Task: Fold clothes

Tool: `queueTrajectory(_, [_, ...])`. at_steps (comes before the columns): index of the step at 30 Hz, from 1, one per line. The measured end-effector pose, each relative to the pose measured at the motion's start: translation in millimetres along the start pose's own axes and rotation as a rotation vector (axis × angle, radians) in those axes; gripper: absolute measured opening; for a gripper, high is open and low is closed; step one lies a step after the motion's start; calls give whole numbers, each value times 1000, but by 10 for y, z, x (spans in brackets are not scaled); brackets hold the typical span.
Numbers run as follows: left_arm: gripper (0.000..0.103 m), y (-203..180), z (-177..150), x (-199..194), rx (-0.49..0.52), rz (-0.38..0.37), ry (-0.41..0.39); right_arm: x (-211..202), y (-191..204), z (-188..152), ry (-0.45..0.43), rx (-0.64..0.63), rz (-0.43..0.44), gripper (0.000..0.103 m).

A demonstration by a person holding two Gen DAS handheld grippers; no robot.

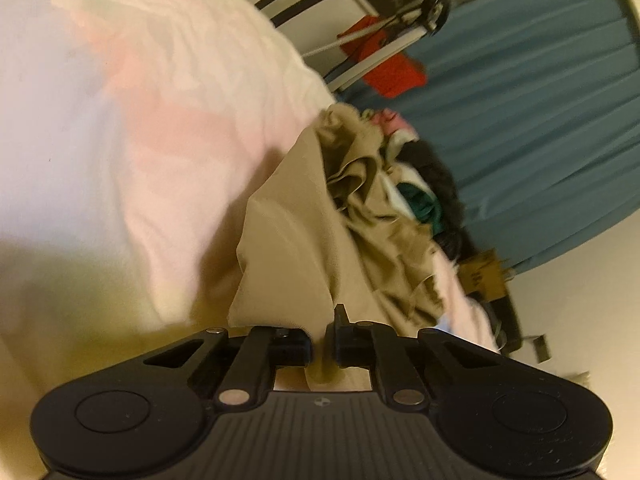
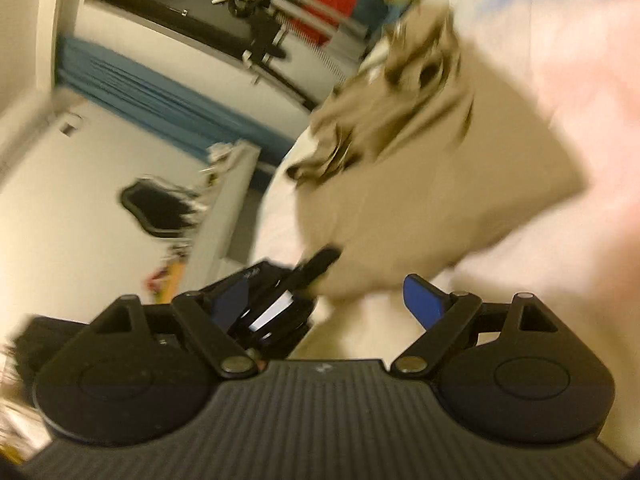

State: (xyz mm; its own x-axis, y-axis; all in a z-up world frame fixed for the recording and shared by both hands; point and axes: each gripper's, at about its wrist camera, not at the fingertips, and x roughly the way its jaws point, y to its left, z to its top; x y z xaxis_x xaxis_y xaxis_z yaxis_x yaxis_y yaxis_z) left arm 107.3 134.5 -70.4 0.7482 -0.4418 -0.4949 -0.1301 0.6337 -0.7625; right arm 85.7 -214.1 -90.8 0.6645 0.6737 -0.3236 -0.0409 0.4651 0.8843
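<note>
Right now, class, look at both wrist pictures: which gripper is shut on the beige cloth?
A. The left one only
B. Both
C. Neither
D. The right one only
A: the left gripper has its jaws pinched together on an edge of the beige cloth, while the right gripper stands wide open with nothing between its jaws.

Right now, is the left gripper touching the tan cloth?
Touching. The left wrist view shows the left gripper shut on the tan cloth, fabric pinched between its fingers.
</note>
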Motion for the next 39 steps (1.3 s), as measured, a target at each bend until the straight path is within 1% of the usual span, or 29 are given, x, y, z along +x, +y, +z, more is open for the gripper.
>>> queueTrajectory(2, [9, 7, -3, -31, -12, -18, -9, 111, -106, 1, 11, 62, 10, 87])
queueTrajectory(5, [9, 0, 19, -13, -31, -33, -15, 232, -336, 77, -5, 178, -4, 86])
queueTrajectory(6, [9, 1, 25, -9, -40, -36, -16, 249, -406, 117, -19, 209, -16, 77])
queueTrajectory(7, [9, 2, 31, -7, -46, -38, -16, 242, -472, 154, -43, 233, -25, 74])
queueTrajectory(8, [9, 2, 38, -9, -50, -38, -19, 231, -539, 190, -68, 257, -33, 67])
queueTrajectory(10, [9, -1, 51, -14, -56, -40, -23, 154, -615, 247, -128, 282, -81, 57])
queueTrajectory(12, [9, -12, 60, -17, -55, -43, -26, 63, -685, 302, -193, 303, -139, 39])
queueTrajectory(13, [9, -18, 64, -18, -54, -45, -27, 25, -718, 320, -221, 314, -158, 36])
queueTrajectory(15, [9, -28, 73, -21, -53, -49, -29, -44, -759, 349, -273, 323, -198, 24])
queueTrajectory(17, [9, -39, 82, -24, -52, -53, -32, -72, -752, 376, -311, 305, -245, 18])
queueTrajectory(18, [9, -49, 88, -29, -49, -54, -32, -94, -731, 387, -329, 293, -258, 11])
queueTrajectory(19, [8, -69, 97, -44, -41, -53, -30, -110, -695, 402, -340, 273, -253, 9])
queueTrajectory(22, [8, -144, 126, -159, -20, -75, -46, -157, -579, 447, -371, 209, -230, 6])
queueTrajectory(24, [8, -200, 119, -290, -1, -82, -63, -238, -461, 451, -384, 182, -198, 6])
queueTrajectory(26, [7, -240, 97, -449, 11, -91, -76, -325, -315, 418, -381, 141, -173, 6])
queueTrajectory(29, [7, -299, 27, -720, 29, -96, -65, -544, -113, 346, -372, 62, -173, 6])
queueTrajectory(34, [7, -351, -247, -1195, 16, -107, -44, -1055, 160, 79, -370, -10, -174, 6])
queueTrajectory(39, [7, -369, -559, -1656, -6, -112, -28, -1675, 331, -403, -376, -23, -169, 6])
